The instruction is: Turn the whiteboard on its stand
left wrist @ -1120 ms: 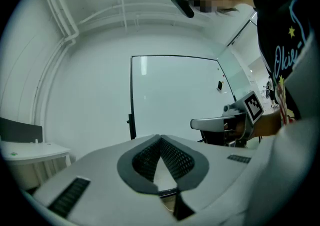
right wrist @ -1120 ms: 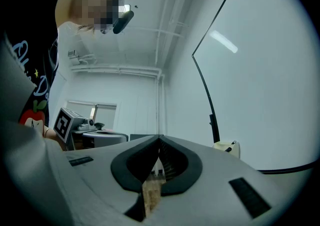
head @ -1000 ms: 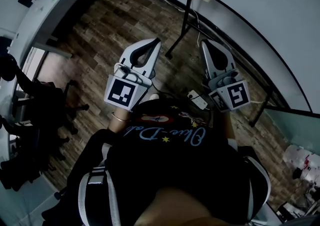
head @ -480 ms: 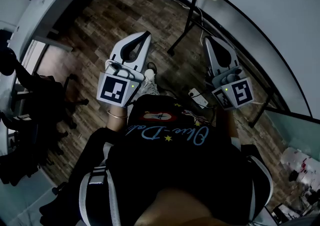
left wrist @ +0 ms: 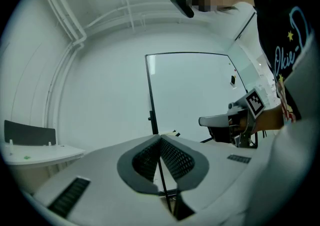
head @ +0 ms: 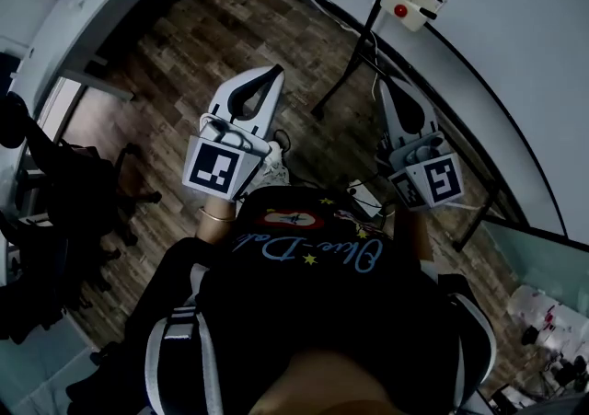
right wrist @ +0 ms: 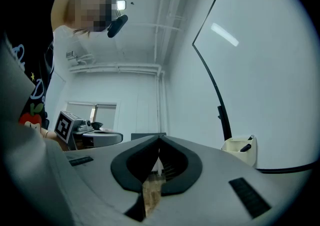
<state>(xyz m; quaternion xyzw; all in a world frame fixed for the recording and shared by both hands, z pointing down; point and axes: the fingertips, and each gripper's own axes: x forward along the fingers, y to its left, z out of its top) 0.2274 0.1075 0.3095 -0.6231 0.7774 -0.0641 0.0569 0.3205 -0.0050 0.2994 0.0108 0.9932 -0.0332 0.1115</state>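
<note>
1. Looking down in the head view, the left gripper and right gripper sit mid-frame, apart from the whiteboard that fills the upper right.
2. Left gripper view: its jaws are pressed together with nothing between them. The whiteboard stands at centre frame, well ahead.
3. Right gripper view: jaws meet at the tips, empty. The whiteboard fills the right side, with a cream tray at its lower edge.

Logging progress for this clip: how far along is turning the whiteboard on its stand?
Nothing looks done: the left gripper and right gripper are both shut, empty and short of the whiteboard. In hand: the person only faces the board, grippers pointed toward it. Left: reach it, take hold, and turn it on its stand.
</note>
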